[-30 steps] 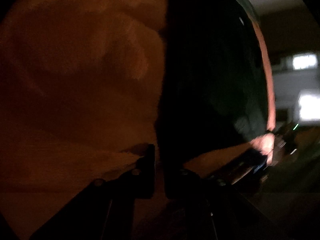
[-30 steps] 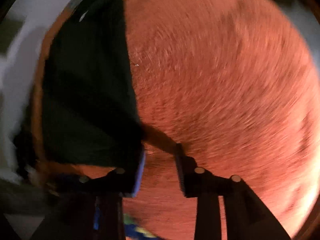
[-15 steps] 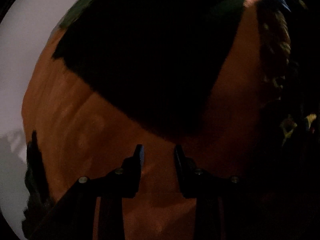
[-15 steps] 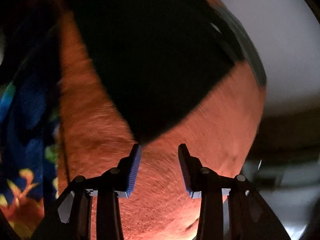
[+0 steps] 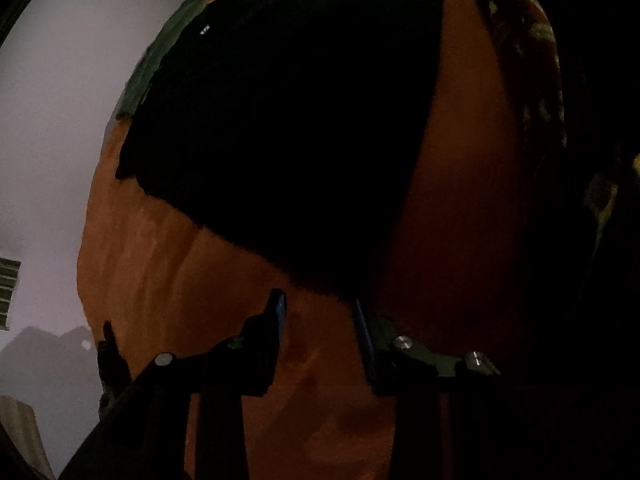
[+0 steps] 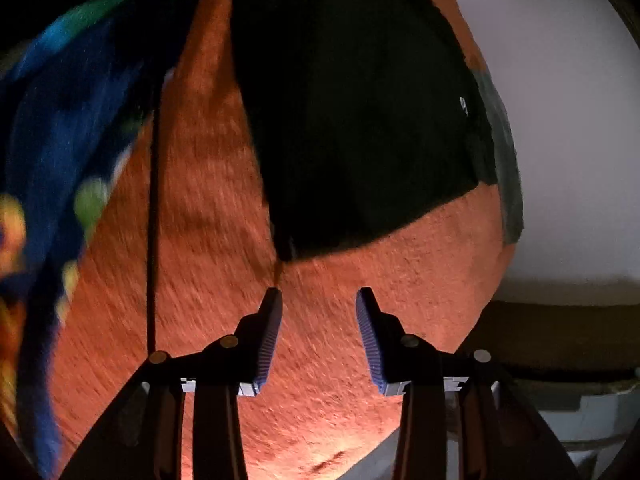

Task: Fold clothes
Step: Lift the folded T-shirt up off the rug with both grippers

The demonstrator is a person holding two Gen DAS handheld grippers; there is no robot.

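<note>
Black garment [image 5: 288, 120] lies flat on the orange blanket [image 6: 328, 340].
Both grippers, left [image 5: 318, 312] and right [image 6: 319, 308], have let go and backed off, tongs apart; the fold looks set down.

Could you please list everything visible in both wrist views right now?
Folded black garment: one, black, flat on the orange surface, ahead of both grippers.
Fuzzy orange cover: one, orange, under the garment.
Blue patterned fabric: one, blue with green and yellow, at the left of the right wrist view.
Grey-green cloth edge: one, beside the garment's far side.
White wall: one, background.
Left gripper: one, black, open, empty.
Right gripper: one, black with blue pads, open, empty.
</note>
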